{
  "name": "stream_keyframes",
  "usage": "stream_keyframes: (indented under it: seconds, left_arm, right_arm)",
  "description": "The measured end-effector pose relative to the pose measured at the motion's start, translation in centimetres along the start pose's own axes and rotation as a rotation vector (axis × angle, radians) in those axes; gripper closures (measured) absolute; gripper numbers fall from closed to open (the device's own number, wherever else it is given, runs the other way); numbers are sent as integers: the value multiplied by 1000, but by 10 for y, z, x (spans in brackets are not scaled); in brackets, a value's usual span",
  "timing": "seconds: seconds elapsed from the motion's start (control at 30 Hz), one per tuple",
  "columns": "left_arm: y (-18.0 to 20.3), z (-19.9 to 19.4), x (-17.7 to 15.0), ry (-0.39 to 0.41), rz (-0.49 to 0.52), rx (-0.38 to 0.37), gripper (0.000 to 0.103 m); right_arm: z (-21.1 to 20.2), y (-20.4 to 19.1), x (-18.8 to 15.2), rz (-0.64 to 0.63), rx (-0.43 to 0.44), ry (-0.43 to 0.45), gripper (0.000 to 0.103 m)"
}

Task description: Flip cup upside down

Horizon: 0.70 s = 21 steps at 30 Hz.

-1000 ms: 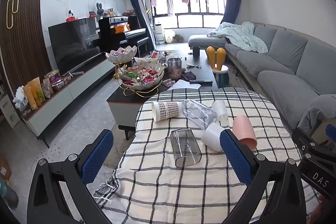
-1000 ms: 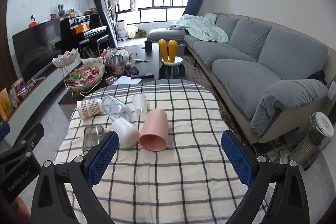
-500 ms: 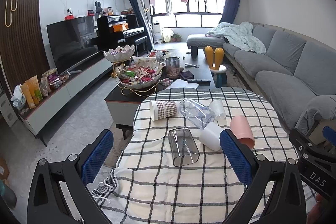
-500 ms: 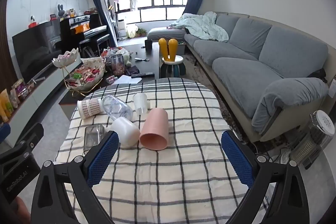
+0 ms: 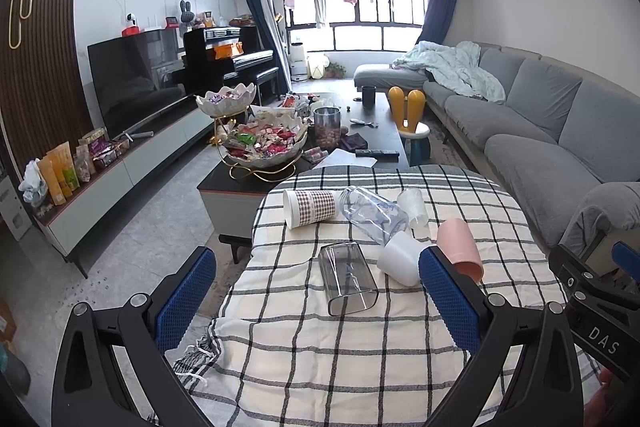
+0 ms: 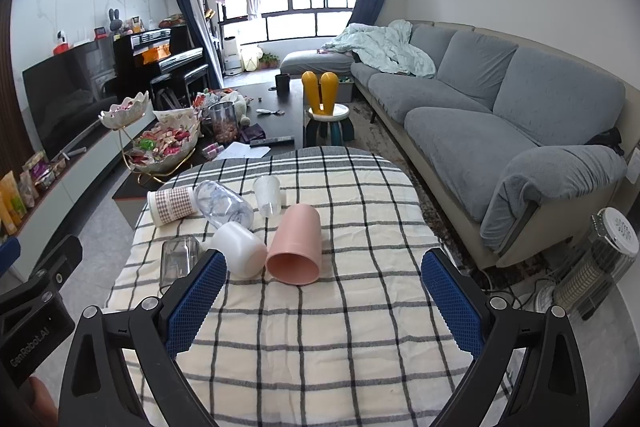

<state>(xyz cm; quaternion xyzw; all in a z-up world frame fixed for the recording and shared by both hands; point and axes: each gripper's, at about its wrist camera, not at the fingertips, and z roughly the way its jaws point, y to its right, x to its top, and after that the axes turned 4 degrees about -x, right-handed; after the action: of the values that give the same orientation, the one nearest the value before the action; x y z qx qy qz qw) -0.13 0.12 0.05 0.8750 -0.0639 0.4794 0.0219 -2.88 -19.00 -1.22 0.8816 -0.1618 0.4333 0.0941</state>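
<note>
Several cups lie on their sides on the checked tablecloth (image 5: 360,367). A smoky clear cup (image 5: 347,278) lies nearest my left gripper (image 5: 318,295), which is open and empty above the near part of the table. A white cup (image 5: 399,257), a pink cup (image 6: 295,245), a checked paper cup (image 5: 310,207) and a clear bottle-like cup (image 5: 372,214) lie beyond. A small clear cup (image 6: 268,195) stands upside down. My right gripper (image 6: 320,297) is open and empty, just short of the pink cup. The white cup (image 6: 240,254) lies left of the pink one.
A coffee table (image 5: 236,187) with tiered candy bowls (image 5: 264,143) stands beyond the table's far edge. A grey sofa (image 6: 500,115) runs along the right. A heater (image 6: 600,267) stands on the floor at right. A TV unit (image 5: 132,163) lines the left wall.
Both grippers have drawn back slightly and risen; the cups sit a little farther away in both views. No cup has moved.
</note>
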Motion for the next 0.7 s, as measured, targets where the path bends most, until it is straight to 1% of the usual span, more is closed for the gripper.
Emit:
stream_keyframes:
  seconds: [0.7]
  left_arm:
    - [0,1,-1,-1,2,2,0]
  right_arm:
    - [0,0,0,2,1,-4,5]
